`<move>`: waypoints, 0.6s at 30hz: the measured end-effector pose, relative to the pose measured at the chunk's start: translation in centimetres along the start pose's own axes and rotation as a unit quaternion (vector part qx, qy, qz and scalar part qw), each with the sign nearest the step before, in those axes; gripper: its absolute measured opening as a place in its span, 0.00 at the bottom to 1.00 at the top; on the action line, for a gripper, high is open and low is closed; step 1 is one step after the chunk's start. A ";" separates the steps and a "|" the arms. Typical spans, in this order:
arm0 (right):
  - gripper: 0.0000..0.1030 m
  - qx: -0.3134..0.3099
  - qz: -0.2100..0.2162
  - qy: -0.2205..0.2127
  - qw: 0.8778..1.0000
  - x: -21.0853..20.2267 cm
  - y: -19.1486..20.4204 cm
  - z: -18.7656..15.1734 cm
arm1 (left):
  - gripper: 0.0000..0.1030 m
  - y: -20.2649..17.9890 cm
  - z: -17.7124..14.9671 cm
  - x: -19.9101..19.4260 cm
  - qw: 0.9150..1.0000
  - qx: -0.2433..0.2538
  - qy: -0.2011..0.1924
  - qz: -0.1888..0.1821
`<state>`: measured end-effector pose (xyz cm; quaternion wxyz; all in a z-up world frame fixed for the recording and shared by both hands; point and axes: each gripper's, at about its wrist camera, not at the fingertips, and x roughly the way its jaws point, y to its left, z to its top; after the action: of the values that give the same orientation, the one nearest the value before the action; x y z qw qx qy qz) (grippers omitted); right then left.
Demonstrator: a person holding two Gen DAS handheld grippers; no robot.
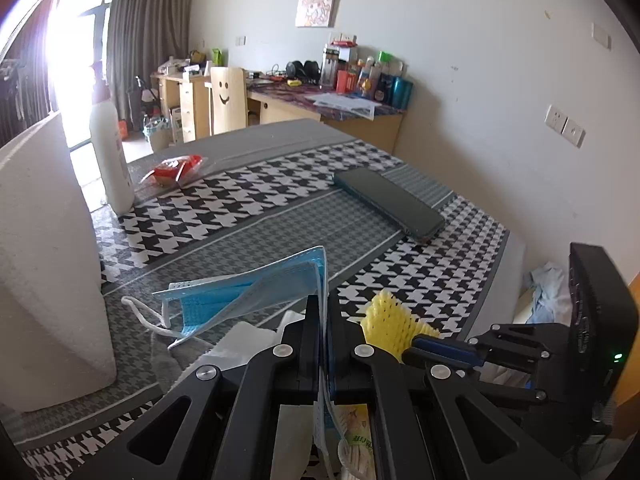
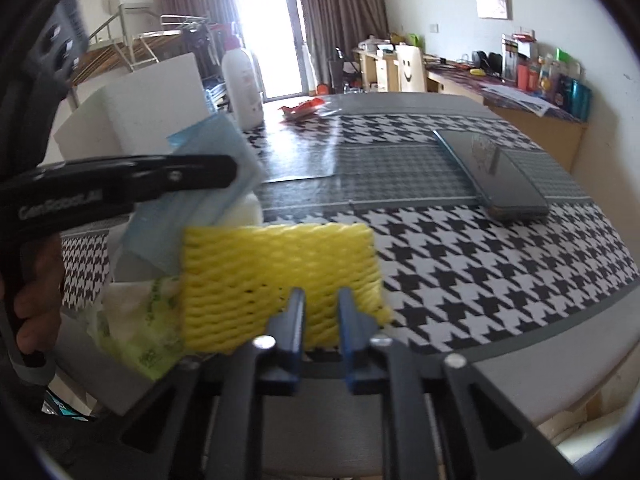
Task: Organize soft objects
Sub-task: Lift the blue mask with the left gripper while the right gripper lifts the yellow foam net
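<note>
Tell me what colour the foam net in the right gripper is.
Yellow. The foam net shows best in the right wrist view.

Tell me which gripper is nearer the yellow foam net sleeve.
Right. The right gripper has the yellow foam net sleeve between its blue fingers. The left gripper sits just beside the sleeve, shut on the blue surgical face mask.

Blue face mask (image 1: 244, 292): thin non-woven cloth, matt, finely dimpled, with a white cord loop. Yellow foam net (image 2: 280, 276): soft open mesh, ribbed and matt. Left gripper (image 1: 324, 312): matt black plastic, silvery metal rivets noted. Right gripper (image 2: 322, 312): smooth blue plastic fingers. Houndstooth table cover (image 2: 500, 264): smooth, faintly glossy. Dark phone (image 1: 390, 202): glossy. White bottle (image 1: 110, 156): smooth plastic. White foam block (image 1: 44, 264): grainy, matt.
</note>
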<state>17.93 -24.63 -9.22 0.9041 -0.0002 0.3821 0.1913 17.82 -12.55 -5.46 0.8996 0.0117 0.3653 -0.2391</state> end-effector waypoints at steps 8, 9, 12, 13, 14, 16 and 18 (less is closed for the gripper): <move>0.08 -0.023 0.004 -0.032 0.999 -2.8 -0.2 0.0 | 0.02 1.2 0.3 -4.5 0.999 -0.019 -0.049 0.001; 0.11 -0.028 0.004 -0.035 0.999 -3.1 0.0 -0.1 | 0.02 1.3 0.3 -5.0 0.998 -0.019 -0.054 0.003; 0.29 -0.052 0.000 -0.039 0.998 -3.9 0.7 -1.0 | 0.02 1.3 -0.1 -6.4 0.998 -0.017 -0.062 0.002; 0.36 -0.062 -0.005 -0.043 0.997 -4.2 1.1 -1.4 | 0.02 1.2 -0.3 -6.9 0.998 -0.016 -0.065 0.002; 0.39 -0.072 -0.008 -0.046 0.996 -4.4 1.4 -1.8 | 0.02 1.2 -0.3 -7.2 0.998 -0.016 -0.068 0.003; 0.54 -0.088 -0.009 -0.059 0.994 -5.1 2.2 -2.4 | 0.02 1.1 -0.6 -7.9 0.997 -0.015 -0.073 0.001; 0.55 -0.102 -0.012 -0.063 0.993 -5.2 2.9 -2.7 | 0.02 1.0 -0.8 -8.6 0.997 -0.014 -0.077 -0.001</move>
<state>11.75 -24.19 -7.09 0.9238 -0.0852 0.3026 0.2185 12.47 -7.85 -0.47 0.9250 -0.0200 0.2979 -0.2352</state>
